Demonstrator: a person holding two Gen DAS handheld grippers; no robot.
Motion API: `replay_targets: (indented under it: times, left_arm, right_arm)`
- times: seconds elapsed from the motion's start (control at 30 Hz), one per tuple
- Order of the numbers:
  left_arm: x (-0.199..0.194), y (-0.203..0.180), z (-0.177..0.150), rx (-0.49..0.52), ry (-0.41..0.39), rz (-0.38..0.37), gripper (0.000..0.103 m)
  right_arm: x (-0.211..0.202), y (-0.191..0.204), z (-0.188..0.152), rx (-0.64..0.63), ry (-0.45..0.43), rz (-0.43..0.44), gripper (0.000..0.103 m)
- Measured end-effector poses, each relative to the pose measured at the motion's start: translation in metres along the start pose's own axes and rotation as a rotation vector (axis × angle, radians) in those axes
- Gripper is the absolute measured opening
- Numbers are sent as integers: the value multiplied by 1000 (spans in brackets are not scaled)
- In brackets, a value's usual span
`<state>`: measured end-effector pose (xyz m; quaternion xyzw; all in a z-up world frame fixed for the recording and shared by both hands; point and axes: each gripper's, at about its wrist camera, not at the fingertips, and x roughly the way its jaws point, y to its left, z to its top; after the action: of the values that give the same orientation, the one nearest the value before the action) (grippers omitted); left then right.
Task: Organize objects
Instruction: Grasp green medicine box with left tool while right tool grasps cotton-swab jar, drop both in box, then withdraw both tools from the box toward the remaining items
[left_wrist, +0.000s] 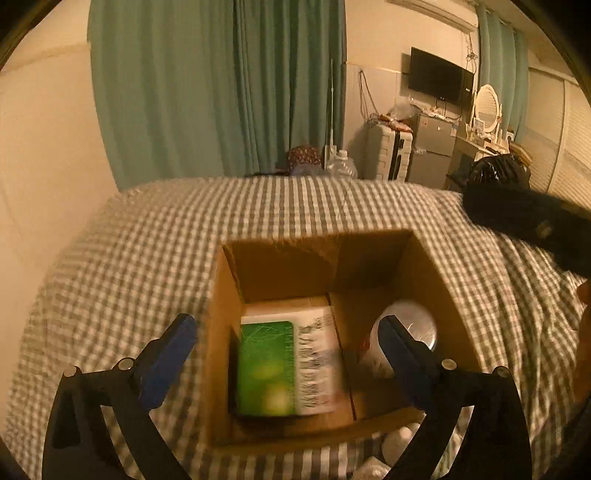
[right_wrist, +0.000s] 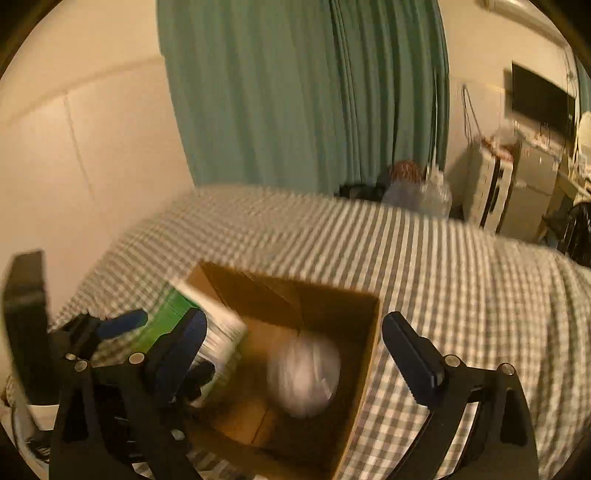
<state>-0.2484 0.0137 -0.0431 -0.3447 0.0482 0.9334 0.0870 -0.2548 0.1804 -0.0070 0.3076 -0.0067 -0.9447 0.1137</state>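
An open cardboard box (left_wrist: 436, 291) sits on a bed with a grey checked cover (left_wrist: 147, 258). A green and white carton (left_wrist: 284, 365) lies inside it at the left, and a clear plastic container (left_wrist: 413, 328) at the right. My left gripper (left_wrist: 288, 332) is open and empty, above the box's near side. In the right wrist view the box (right_wrist: 362, 350) holds the blurred pale container (right_wrist: 303, 373). The green and white carton (right_wrist: 207, 325) shows at the box's left, between the left gripper's blue fingers (right_wrist: 122, 325). My right gripper (right_wrist: 295, 332) is open and empty above the box.
Several white bottles (left_wrist: 402, 439) lie on the cover just in front of the box. Green curtains (left_wrist: 221, 85), a wall TV (left_wrist: 439, 77), a small fridge (left_wrist: 432, 147), a dressing table and a black bag (left_wrist: 498, 170) stand beyond the bed. The wall runs along the bed's left side.
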Motion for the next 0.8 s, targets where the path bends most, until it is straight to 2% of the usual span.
replay_targets:
  times: [0.1, 0.23, 0.33, 0.43, 0.6, 0.8]
  left_arm:
    - [-46, -4, 5, 14, -66, 3, 103]
    - [-108, -5, 0, 31, -125, 37, 103]
    - [-133, -1, -11, 33, -130, 54, 103]
    - [-147, 7, -38, 22, -117, 59, 103]
    - [-133, 10, -96, -20, -31, 59, 103]
    - [-86, -3, -153, -10, 118, 51, 103]
  right_arm:
    - [-49, 10, 12, -46, -72, -28, 96]
    - [-115, 33, 12, -95, -113, -48, 96]
    - [-148, 41, -3, -105, -128, -49, 96]
    - [-169, 49, -25, -105, -128, -48, 96]
    - [-168, 58, -82, -88, -76, -34, 96]
    - [-112, 57, -143, -67, 74, -45, 96]
